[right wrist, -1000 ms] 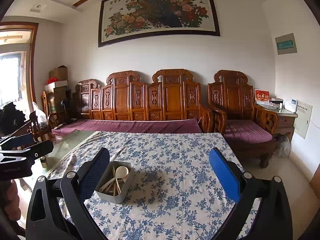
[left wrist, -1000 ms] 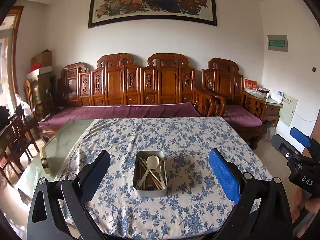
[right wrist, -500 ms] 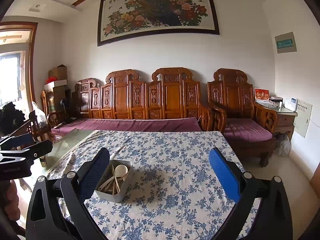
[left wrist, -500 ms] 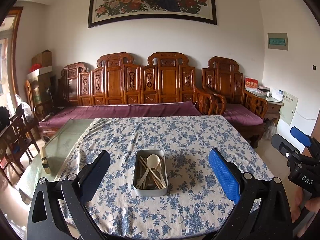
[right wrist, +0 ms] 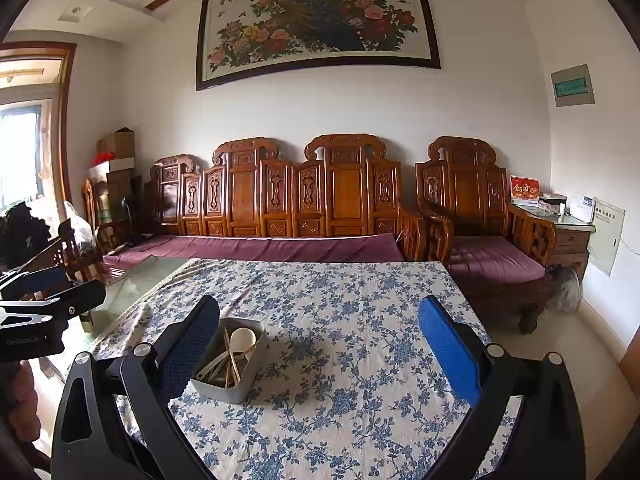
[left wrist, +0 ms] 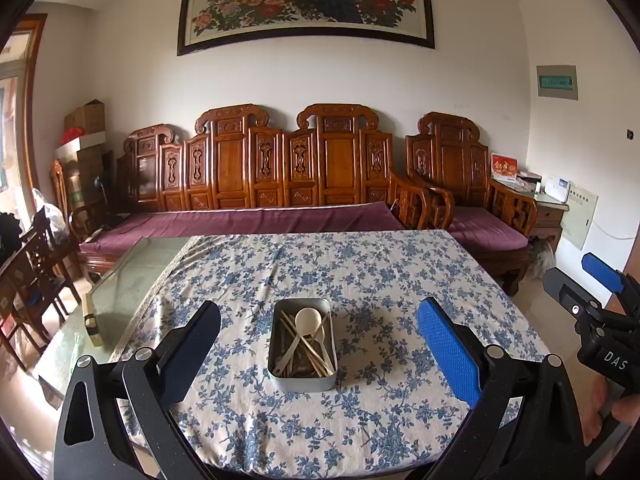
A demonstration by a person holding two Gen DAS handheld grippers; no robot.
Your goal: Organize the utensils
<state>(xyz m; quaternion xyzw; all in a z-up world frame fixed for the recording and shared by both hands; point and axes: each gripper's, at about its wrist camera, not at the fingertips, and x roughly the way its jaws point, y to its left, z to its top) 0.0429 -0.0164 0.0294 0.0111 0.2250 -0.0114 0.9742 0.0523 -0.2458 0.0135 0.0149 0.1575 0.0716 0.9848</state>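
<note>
Metal tin sits on blue floral tablecloth, near front-centre of table, holding white spoon, wooden chopsticks and other utensils piled loosely together. Left gripper hovers above near table edge, jaws wide apart, tin lying centred between them, nothing held. Right gripper further right, jaws likewise spread and empty; tin just beside its left finger. Bare glass tabletop at far left. Carved wooden sofa with purple cushion behind table; peacock painting on wall above.
</note>
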